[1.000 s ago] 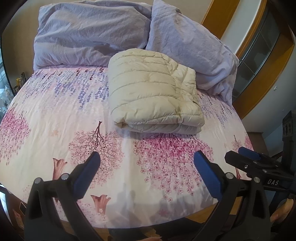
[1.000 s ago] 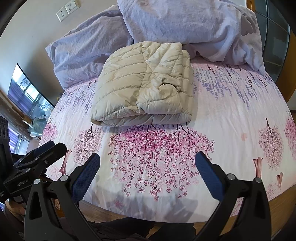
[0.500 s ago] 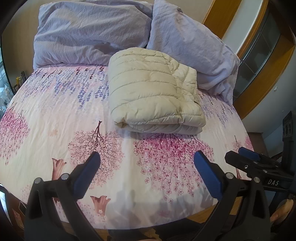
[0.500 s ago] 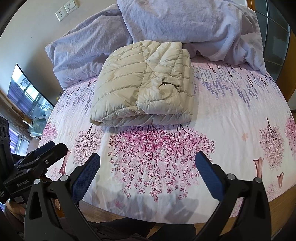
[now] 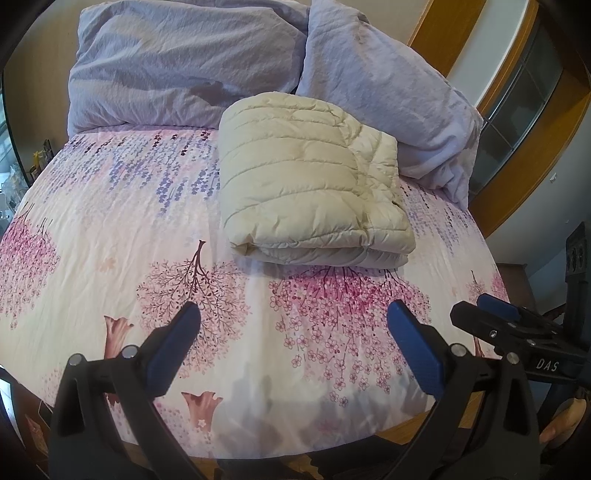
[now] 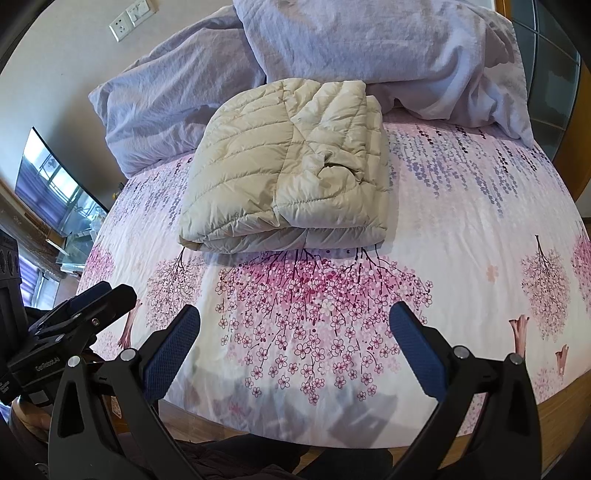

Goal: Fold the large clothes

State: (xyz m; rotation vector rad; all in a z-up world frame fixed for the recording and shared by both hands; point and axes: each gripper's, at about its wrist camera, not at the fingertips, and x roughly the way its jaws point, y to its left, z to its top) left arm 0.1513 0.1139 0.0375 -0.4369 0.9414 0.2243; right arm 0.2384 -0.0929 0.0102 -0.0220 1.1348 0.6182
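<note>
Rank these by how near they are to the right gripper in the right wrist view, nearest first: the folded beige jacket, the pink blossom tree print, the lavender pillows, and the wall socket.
From the right gripper:
1. Pink blossom tree print, on the sheet just ahead of the fingers.
2. Folded beige jacket, mid-bed.
3. Lavender pillows, behind the jacket at the bed's head.
4. Wall socket, upper left on the wall.

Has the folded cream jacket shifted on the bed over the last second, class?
No. The folded cream jacket lies in the same spot, its near edge just above the pink blossom tree printed on the sheet and its far end against the lilac pillows.
</note>
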